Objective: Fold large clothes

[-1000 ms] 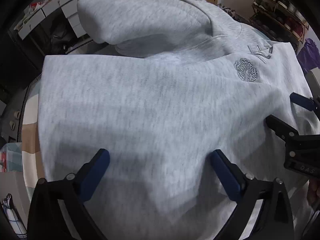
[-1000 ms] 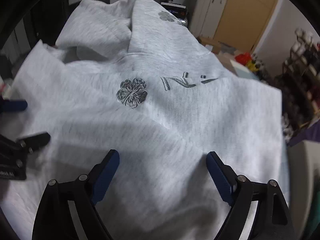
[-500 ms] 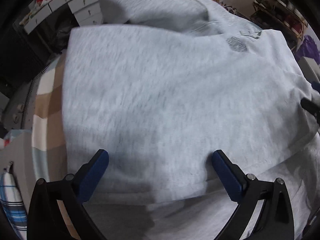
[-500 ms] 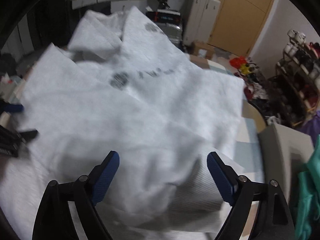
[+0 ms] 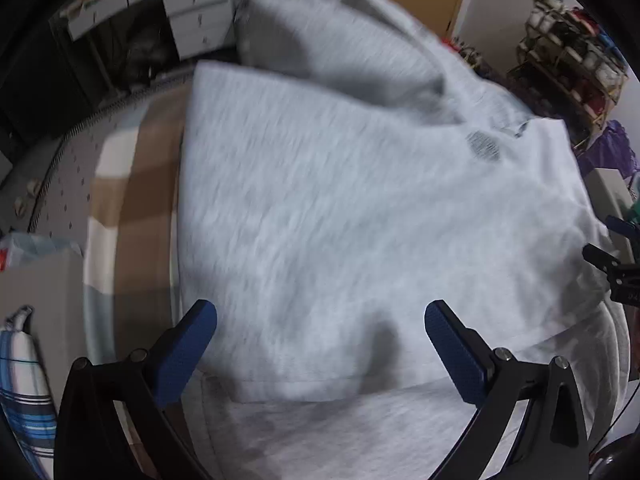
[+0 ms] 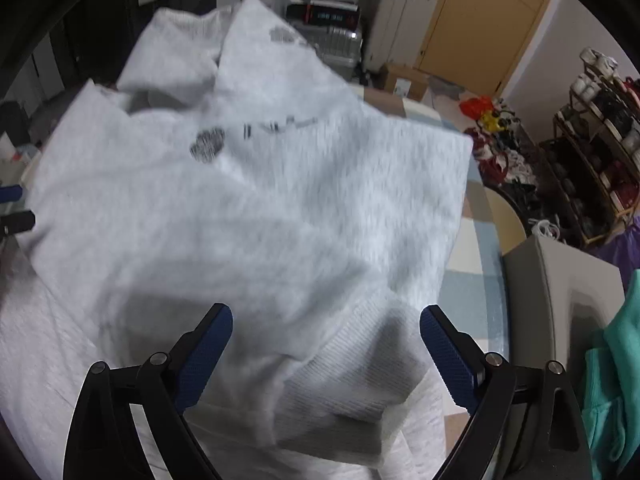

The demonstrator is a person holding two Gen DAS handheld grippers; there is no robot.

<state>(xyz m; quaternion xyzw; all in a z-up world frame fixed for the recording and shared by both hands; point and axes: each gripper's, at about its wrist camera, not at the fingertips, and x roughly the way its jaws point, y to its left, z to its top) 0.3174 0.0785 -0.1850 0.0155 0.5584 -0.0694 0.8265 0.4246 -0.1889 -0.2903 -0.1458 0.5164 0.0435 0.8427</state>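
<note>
We see one light grey fleece sweatshirt (image 6: 256, 208) spread over the checked bench (image 5: 132, 184), folded, its ribbed hem (image 6: 360, 368) nearest. Its dark clover print (image 6: 207, 145) and lettering are too blurred to read. The left gripper (image 5: 320, 352) and right gripper (image 6: 326, 354) hover spread, holding nothing.

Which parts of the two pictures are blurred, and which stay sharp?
Left wrist view: the grey sweatshirt is smeared, the left gripper sharp. Right wrist view: the same, its printed logo unreadable, the right gripper crisp.
</note>
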